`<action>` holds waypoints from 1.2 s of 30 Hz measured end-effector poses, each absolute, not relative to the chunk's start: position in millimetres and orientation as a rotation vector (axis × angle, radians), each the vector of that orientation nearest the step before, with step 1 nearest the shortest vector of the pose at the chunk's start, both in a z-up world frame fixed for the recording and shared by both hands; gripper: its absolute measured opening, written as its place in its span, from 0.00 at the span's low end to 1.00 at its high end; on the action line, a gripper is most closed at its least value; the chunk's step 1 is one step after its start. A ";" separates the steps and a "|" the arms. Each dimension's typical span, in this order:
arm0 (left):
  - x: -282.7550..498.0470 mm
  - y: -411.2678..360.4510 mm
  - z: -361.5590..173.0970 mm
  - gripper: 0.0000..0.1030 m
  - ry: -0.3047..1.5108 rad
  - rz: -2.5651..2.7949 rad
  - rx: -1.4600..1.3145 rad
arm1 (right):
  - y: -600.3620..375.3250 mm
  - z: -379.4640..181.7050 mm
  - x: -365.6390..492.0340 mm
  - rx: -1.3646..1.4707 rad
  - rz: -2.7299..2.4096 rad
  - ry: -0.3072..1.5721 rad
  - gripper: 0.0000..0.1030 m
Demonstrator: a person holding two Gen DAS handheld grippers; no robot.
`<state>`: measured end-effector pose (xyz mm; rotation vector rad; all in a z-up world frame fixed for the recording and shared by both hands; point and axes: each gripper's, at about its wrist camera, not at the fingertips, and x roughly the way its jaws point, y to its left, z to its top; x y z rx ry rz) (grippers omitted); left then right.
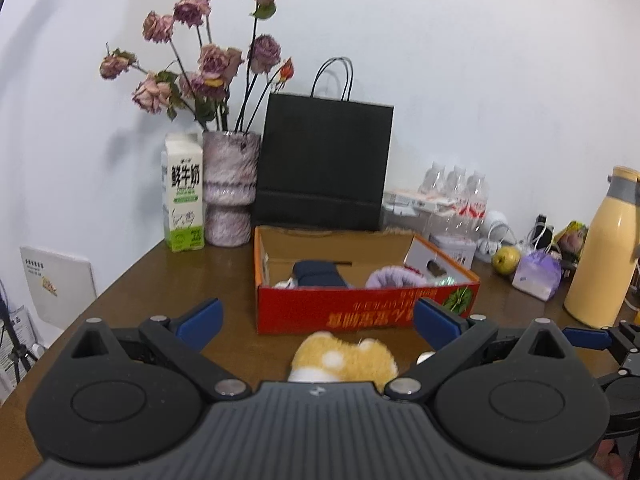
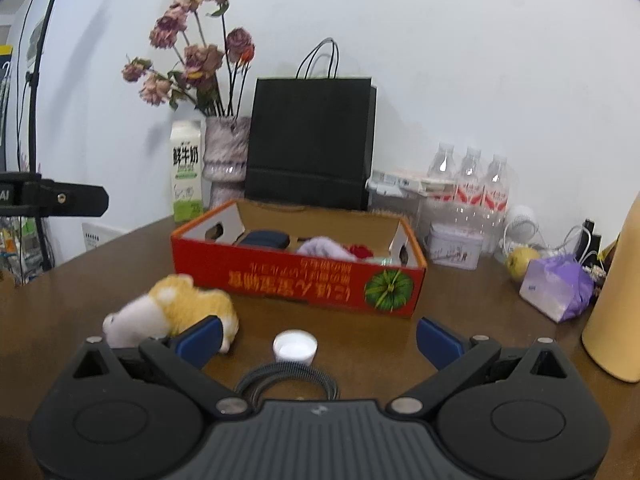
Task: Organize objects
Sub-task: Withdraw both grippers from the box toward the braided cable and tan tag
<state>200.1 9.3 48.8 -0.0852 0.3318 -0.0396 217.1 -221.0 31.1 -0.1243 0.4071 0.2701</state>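
The plush toy (image 1: pixel 344 358) is being partly hidden by the gripper body at lower centre; the yellow flask (image 2: pixel 616 300) is being cut off at the right edge.

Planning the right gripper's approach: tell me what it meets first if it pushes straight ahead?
Probably the white cap on the table, centred between the open right gripper fingers; behind it stands the red box. Depth is uncertain.
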 end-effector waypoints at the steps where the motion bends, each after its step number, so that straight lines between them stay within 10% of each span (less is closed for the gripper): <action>1: 198.8 10.5 45.9 1.00 0.340 -0.037 -0.083 | -220.9 27.9 214.9 -0.125 0.271 0.414 1.00; 36: 186.1 31.7 -19.0 1.00 0.472 -0.040 -0.093 | -201.7 -16.6 201.4 -0.153 0.268 0.563 1.00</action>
